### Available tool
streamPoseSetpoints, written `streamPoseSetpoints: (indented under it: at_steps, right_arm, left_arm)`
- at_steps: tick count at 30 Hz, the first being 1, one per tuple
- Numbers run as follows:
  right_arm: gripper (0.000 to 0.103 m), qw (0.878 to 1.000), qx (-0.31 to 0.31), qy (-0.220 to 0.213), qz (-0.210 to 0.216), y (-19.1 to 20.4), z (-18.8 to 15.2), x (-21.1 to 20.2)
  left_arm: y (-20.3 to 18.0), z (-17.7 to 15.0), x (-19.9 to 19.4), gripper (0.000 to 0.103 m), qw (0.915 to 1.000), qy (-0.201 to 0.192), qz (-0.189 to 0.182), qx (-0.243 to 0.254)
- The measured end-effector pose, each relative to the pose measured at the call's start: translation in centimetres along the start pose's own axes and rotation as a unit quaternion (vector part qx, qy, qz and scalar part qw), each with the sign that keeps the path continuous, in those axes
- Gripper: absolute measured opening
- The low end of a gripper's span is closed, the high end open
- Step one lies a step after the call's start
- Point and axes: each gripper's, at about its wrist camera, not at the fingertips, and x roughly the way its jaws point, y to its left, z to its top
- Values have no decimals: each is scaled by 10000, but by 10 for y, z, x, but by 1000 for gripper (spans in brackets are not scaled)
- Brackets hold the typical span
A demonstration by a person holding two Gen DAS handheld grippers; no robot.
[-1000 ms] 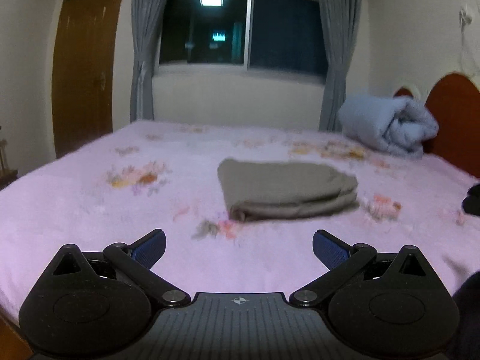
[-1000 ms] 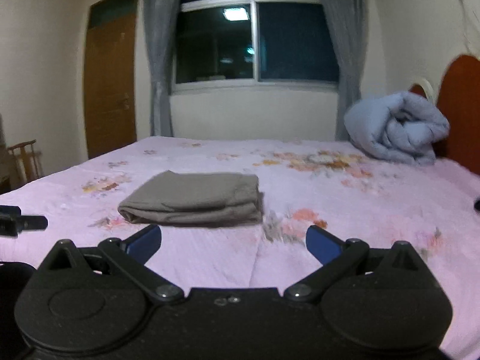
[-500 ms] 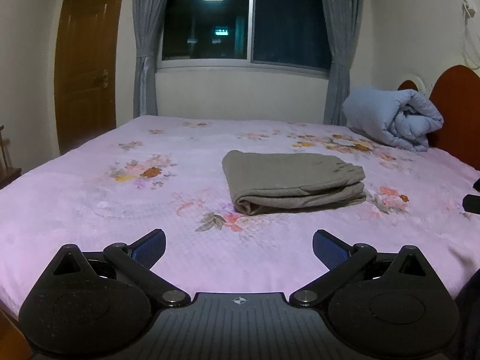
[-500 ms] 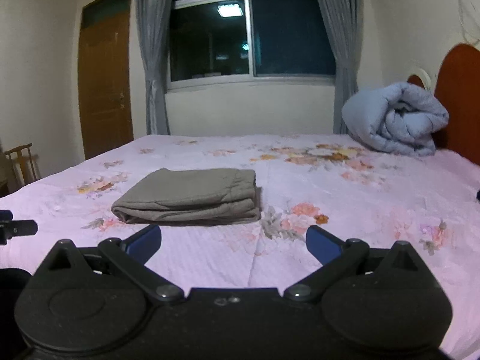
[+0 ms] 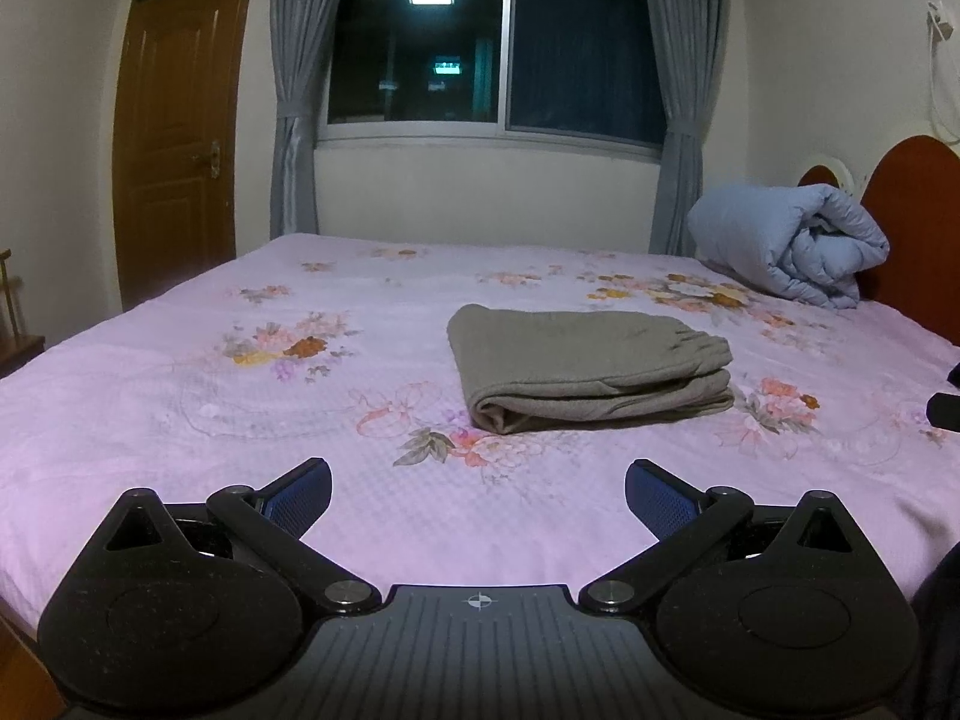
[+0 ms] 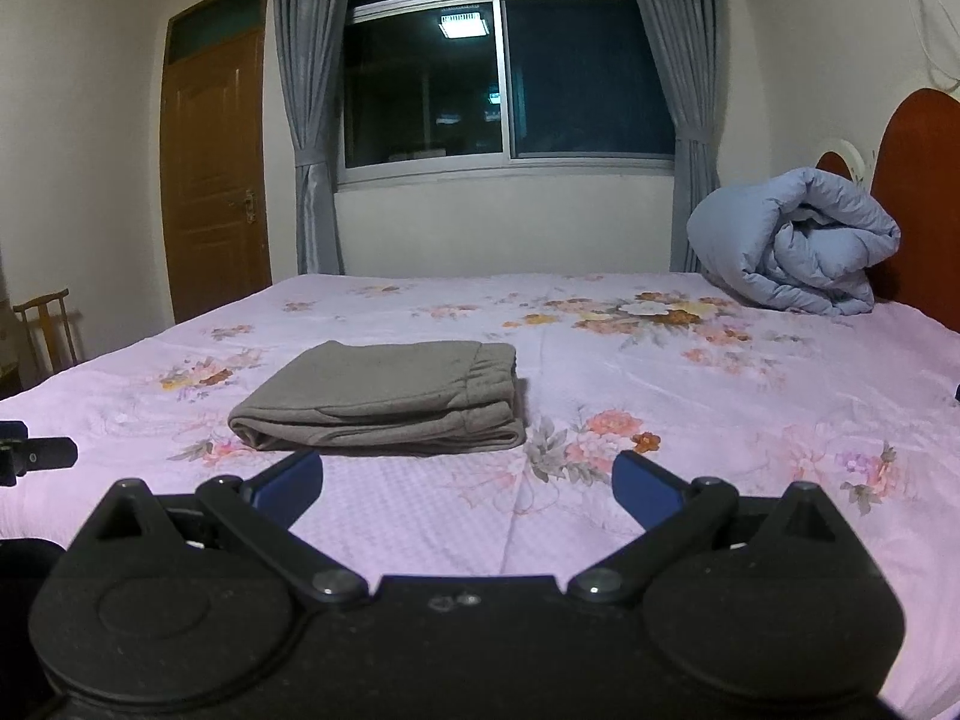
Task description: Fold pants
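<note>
Fingers (image 5: pixel 303 489) spread wide and empty on both our left gripper (image 5: pixel 478 495) and right gripper (image 6: pixel 467 483), we judge the pants (image 6: pixel 384 396), mid-bed (image 6: pixel 750 408), soft, light, floppy: best pinched at the thick folded near edge.

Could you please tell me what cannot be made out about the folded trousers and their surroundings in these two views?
- Folded grey-brown fabric trousers: underside and inner layers hidden by the top fold, both views.
- Rolled pale blue quilt: back face hidden by its own bulk.
- Brown wooden headboard: cut off by the right edge.
- Pink floral bedsheet: near edge hidden behind the black gripper body.
</note>
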Motion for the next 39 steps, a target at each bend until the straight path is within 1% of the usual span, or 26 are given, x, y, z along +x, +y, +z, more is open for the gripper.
streamPoseSetpoints:
  at_steps: [39]
  right_arm:
    - [97, 9999, 96, 82, 20, -3, -2, 4]
  left_arm:
    - [-2, -3, -2, 103, 10000, -17, -37, 28]
